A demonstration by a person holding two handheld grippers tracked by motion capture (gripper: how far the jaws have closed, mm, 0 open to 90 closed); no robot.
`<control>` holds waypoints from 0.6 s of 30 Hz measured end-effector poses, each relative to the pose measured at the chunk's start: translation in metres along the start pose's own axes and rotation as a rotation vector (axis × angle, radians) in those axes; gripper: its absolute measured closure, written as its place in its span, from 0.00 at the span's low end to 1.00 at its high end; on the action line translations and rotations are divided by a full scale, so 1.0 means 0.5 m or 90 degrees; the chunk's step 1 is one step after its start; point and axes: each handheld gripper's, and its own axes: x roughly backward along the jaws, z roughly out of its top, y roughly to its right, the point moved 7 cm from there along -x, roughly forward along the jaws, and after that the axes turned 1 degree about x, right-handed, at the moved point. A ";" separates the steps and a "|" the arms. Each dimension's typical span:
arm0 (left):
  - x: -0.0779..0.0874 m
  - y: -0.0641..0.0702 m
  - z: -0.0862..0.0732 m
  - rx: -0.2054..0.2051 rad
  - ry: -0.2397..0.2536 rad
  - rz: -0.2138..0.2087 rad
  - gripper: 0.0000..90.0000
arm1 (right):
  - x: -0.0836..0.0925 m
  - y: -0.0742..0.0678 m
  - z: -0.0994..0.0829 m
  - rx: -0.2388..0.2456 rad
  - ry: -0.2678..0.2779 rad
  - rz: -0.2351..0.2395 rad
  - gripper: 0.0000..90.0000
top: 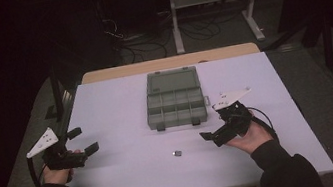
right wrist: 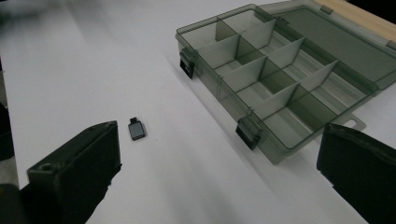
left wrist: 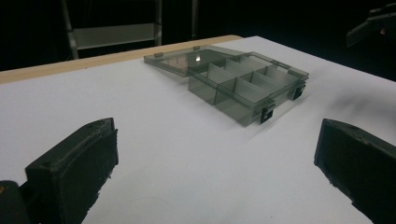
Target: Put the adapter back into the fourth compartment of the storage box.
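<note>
Holding a two-jaw gripper in each hand, I sit at a white table (top: 118, 182). A smoky grey plastic compartment box (top: 175, 103) lies at the middle, its lid folded flat open toward the far edge, its dividers empty. A small dark adapter-like plug (top: 177, 153) rests alone on the table, near my edge and well apart from the box. My right gripper (top: 219, 133) hovers just right of the plug, jaws spread wide, holding nothing. My left gripper (top: 82, 140) waits at the left side, jaws also wide and empty. I judge the step to be picking up the plug: I should lower the right jaws to straddle it squarely, close gently, then lift toward a compartment.
</note>
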 end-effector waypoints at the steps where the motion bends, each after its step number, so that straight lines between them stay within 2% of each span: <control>1: 0.000 0.000 0.000 -0.001 0.000 0.000 0.00 | -0.003 -0.002 0.001 0.001 -0.002 0.003 0.00; 10: 0.001 -0.001 0.000 -0.001 0.000 0.000 0.00 | -0.024 -0.017 0.008 0.013 -0.023 0.022 0.00; 13: 0.000 0.001 -0.001 0.000 -0.001 -0.006 0.00 | -0.038 -0.027 0.011 0.016 -0.034 0.041 0.00; 18: 0.000 0.000 0.000 0.001 0.000 -0.005 0.00 | -0.051 -0.036 0.011 0.021 -0.044 0.055 0.00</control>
